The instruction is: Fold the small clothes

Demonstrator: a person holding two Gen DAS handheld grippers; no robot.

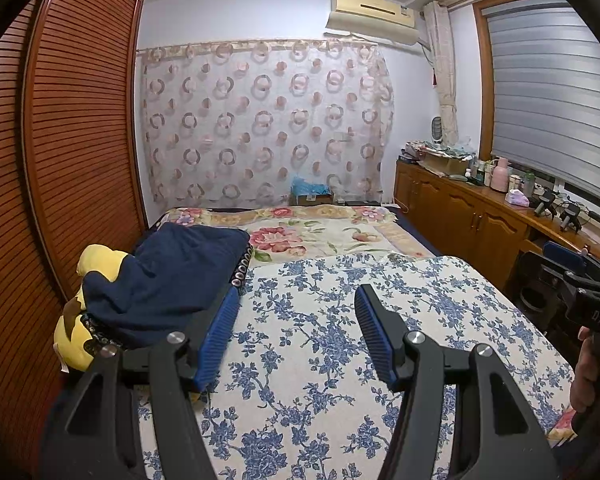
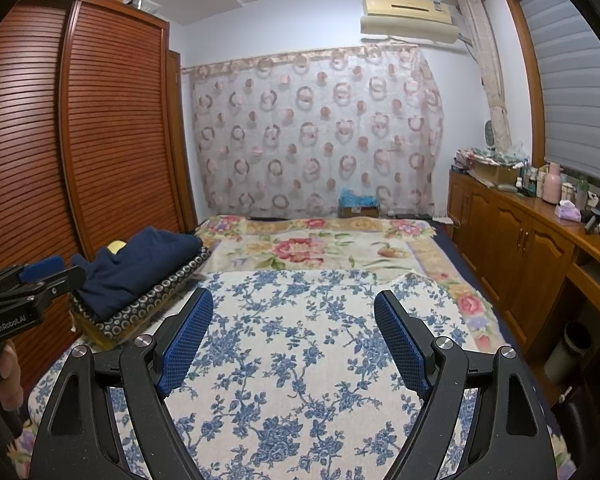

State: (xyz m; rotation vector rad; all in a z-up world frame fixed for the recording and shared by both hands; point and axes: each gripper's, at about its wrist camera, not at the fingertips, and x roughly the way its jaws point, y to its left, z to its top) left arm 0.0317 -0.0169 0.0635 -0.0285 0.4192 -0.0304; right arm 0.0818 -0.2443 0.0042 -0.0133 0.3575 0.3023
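A dark navy garment (image 1: 172, 276) lies crumpled at the left of the bed, on a circle-patterned cloth and a yellow cushion (image 1: 94, 260). The right wrist view shows the same navy garment (image 2: 140, 264) at left. My left gripper (image 1: 296, 296) hovers open over the blue-flowered white cloth (image 1: 340, 340), just right of the garment, with nothing between its blue pads. My right gripper (image 2: 294, 300) is open too, over the middle of the flowered cloth (image 2: 300, 360), also with nothing in it. Each view catches the other gripper at its edge, held in a person's hand.
A red-flowered blanket (image 1: 312, 232) covers the far half of the bed. A slatted wooden wardrobe (image 1: 72, 140) stands close on the left. A long wooden cabinet (image 2: 520, 232) with bottles and clutter runs along the right, under a blinded window. A patterned curtain (image 2: 320, 128) hangs behind.
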